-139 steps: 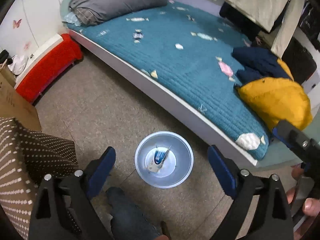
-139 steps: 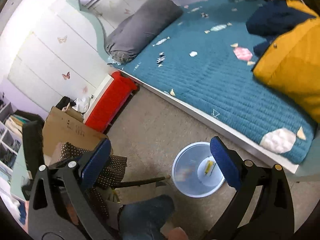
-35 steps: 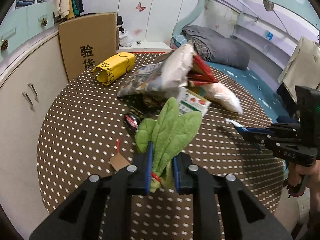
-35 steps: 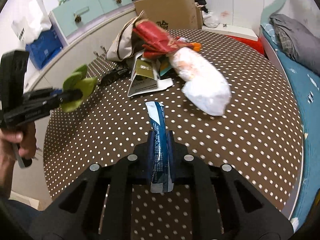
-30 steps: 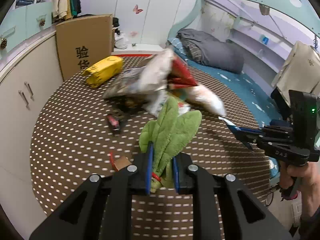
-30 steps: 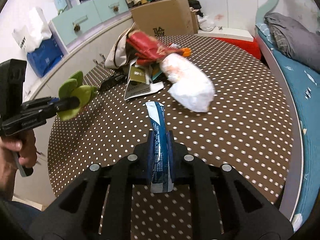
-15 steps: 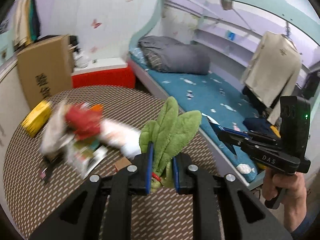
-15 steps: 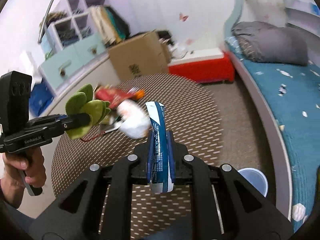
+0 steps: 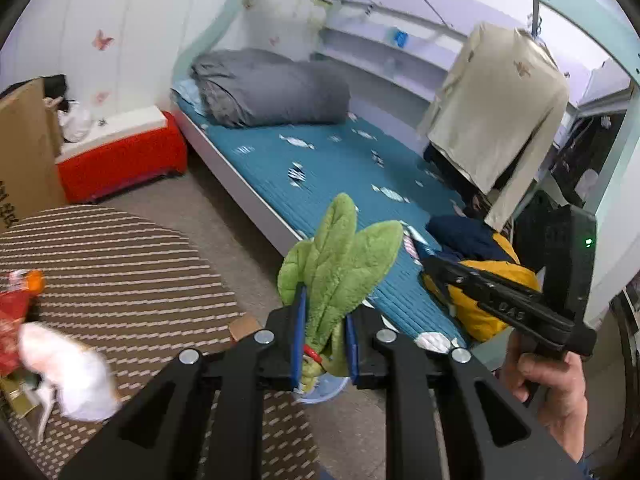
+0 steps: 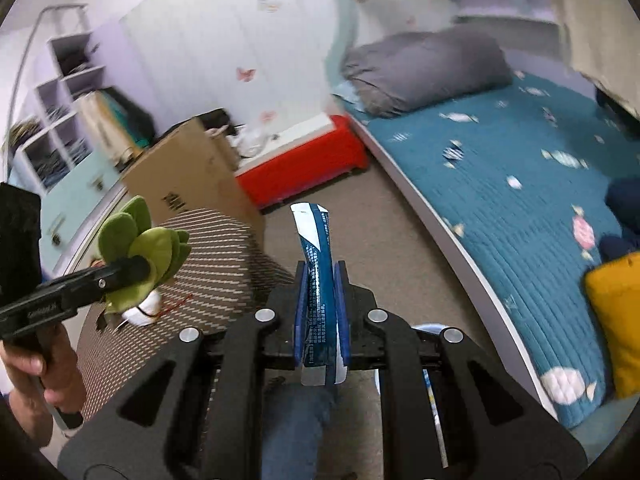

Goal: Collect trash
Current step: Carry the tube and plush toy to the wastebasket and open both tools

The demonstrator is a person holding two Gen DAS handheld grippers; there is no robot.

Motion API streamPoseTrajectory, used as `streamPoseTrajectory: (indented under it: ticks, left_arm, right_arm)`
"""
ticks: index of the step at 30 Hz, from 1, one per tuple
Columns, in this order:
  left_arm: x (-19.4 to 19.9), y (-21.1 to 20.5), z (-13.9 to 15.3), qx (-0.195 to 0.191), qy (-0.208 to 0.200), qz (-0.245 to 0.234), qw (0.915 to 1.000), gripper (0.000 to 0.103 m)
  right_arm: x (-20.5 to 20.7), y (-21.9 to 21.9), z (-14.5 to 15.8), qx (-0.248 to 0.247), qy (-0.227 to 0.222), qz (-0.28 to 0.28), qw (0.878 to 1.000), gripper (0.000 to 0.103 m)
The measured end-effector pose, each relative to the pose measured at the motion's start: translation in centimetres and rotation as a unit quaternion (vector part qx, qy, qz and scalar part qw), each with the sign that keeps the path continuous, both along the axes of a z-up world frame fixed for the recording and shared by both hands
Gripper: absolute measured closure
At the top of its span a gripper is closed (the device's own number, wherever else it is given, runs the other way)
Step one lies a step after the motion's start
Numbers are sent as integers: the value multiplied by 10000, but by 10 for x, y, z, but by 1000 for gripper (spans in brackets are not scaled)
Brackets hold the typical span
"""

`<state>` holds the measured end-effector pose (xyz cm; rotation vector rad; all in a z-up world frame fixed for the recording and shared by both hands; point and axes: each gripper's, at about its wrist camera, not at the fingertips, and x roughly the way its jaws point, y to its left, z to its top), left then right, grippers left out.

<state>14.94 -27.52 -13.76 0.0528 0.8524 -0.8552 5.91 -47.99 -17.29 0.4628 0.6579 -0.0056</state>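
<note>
1. Two pieces of trash are held, one in each hand-held gripper, both raised above the floor between the bench (image 9: 120, 264) and the bed (image 9: 340, 168).
2. A green plush leaf bundle (image 9: 340, 264) is clamped by its stem end between the blue pads of the left hand-held gripper (image 9: 322, 336); its leaves are pointed up and forward.
3. A blue-and-white wrapper (image 10: 318, 280) is pinched upright in the right hand-held gripper (image 10: 322, 312), with its torn top standing above the pads.
4. A pale blue plastic bin (image 9: 320, 390) is seen on the floor just beneath the left hand-held gripper, mostly hidden by it.
5. More litter is left on the brown dotted bench: a white bag (image 9: 68, 368) and a red packet (image 9: 14, 300) at its left edge, blurred.
6. A grey folded duvet (image 10: 424, 68) is lying at the head of the bed, and a red storage box (image 10: 300, 160) is set beside it.
</note>
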Motion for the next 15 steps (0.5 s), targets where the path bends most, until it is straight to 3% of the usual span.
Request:
streamPoseTrajectory:
  ticks: [7,15]
  left_arm:
    - [20,-71,-45,367,573,-196,9975,87]
    - [32,-123,-93,841,906,-401,9915,87]
  right_arm:
    - [7,-47,-57,514,546,-473,9961,90]
    - [18,-77,-111,962,987,-726,9878,89]
